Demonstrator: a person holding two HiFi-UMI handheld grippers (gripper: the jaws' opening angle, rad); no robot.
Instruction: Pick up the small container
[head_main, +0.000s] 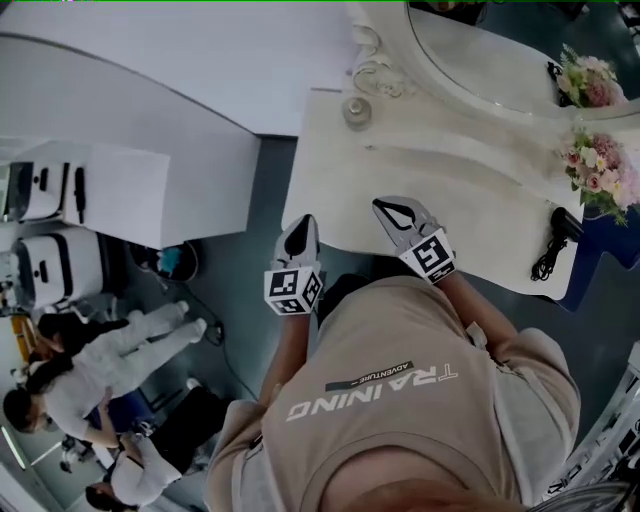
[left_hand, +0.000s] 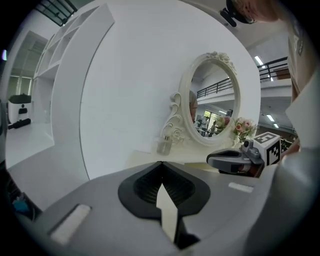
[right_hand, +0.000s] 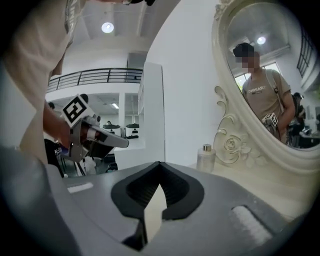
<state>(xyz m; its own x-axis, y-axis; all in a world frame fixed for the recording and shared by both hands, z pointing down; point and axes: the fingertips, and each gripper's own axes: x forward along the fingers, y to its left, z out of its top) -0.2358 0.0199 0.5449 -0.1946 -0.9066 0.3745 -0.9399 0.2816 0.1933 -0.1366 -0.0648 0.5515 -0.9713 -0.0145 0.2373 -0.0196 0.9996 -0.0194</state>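
The small container (head_main: 357, 110), a pale bottle with a metal cap, stands upright at the back left of the white vanity table (head_main: 450, 180), beside the mirror's ornate frame. It also shows in the left gripper view (left_hand: 164, 145) and the right gripper view (right_hand: 205, 157). My left gripper (head_main: 305, 222) hovers at the table's near left edge, jaws shut and holding nothing. My right gripper (head_main: 382, 206) is over the table's front part, also shut and holding nothing. Both are well short of the container. Each gripper sees the other: the right gripper (left_hand: 235, 161), the left gripper (right_hand: 107, 140).
An oval mirror (head_main: 490, 50) leans at the back of the table. A pink flower bunch (head_main: 600, 170) and a black corded device (head_main: 555, 240) sit at the right end. A white curved partition (head_main: 180, 60) stands left. People (head_main: 110, 370) and white machines (head_main: 50, 260) are on the floor, lower left.
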